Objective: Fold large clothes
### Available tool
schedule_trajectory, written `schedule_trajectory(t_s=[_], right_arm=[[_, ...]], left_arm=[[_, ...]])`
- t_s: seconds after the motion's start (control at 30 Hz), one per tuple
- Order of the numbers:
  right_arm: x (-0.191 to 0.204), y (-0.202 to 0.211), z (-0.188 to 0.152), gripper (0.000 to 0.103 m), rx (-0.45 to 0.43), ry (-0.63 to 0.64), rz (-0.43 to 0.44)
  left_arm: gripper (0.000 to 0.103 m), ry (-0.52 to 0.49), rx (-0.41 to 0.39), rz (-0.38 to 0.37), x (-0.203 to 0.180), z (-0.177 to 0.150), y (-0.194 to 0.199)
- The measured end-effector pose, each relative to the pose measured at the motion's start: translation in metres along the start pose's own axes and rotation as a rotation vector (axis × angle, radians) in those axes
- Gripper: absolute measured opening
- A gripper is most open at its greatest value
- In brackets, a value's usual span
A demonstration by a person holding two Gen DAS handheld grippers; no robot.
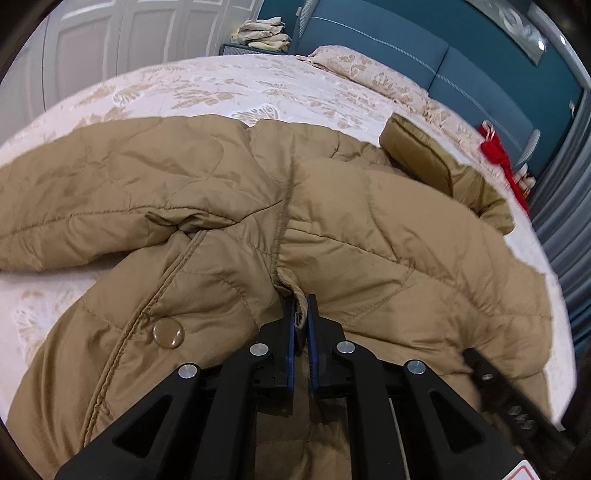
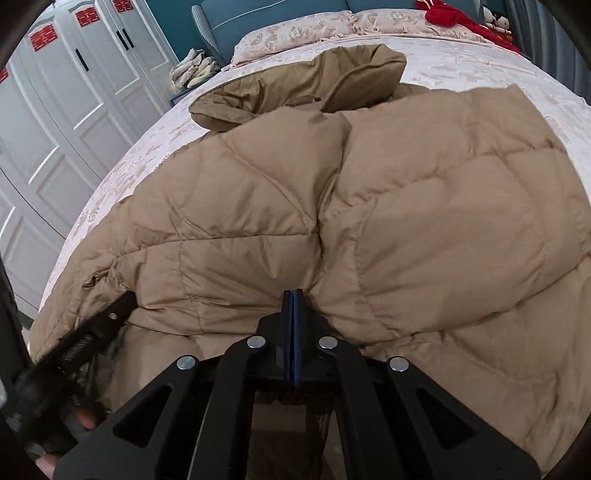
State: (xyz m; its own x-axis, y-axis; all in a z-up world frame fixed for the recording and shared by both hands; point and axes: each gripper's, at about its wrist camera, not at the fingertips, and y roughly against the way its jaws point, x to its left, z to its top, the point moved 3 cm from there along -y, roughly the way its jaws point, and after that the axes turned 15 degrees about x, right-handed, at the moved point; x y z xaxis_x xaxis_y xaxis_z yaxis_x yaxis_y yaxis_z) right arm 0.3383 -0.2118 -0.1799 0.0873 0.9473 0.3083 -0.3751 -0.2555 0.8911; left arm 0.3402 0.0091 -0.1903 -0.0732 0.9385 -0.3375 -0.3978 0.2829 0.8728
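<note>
A tan quilted puffer jacket (image 1: 229, 206) lies spread on the bed, its hood (image 2: 332, 74) toward the pillows. My left gripper (image 1: 301, 310) is nearly closed, with a seam edge of the jacket between its blue pads, near a round snap button (image 1: 168, 333). My right gripper (image 2: 293, 295) has its pads pressed together at a pucker where the jacket (image 2: 424, 221) gathers into creases. In the left wrist view the right gripper shows blurred at the lower right, against the jacket's edge. In the right wrist view the left gripper sits at the left, with a person's fingers below it.
The bed (image 1: 184, 88) has a cream floral cover and matching pillows (image 2: 295, 33) against a teal headboard (image 1: 406, 48). White wardrobe doors (image 2: 66, 122) stand beside it. Folded cloths (image 1: 264, 33) rest on a bedside stand. Red fabric (image 2: 454, 16) lies by the far corner.
</note>
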Motion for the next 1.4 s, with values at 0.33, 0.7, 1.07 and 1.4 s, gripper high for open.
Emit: schedule_trajectory(t_s=[0.33,0.7,1.07,1.4], right_arm=[[0.006,-0.001,0.0,0.0,-0.017,0.045,-0.069],[0.02,-0.002,0.0,0.0,-0.009,0.104,-0.202],[0.016,0.0,-0.001,0.0,-0.023,0.09,-0.172],[0.002,0.051,-0.015,0.019,-0.096,-0.007,-0.025]], left_arm=[[0.072,0.246,-0.157,0.019,0.14,-0.015,0.132],[0.079,0.834,-0.228,0.061,0.374,-0.024,0.177],[0.002,0.503,-0.335,-0.162,0.259,0.063,0.222],[0.001,-0.117,-0.312,-0.416,-0.067,0.099,0.258]])
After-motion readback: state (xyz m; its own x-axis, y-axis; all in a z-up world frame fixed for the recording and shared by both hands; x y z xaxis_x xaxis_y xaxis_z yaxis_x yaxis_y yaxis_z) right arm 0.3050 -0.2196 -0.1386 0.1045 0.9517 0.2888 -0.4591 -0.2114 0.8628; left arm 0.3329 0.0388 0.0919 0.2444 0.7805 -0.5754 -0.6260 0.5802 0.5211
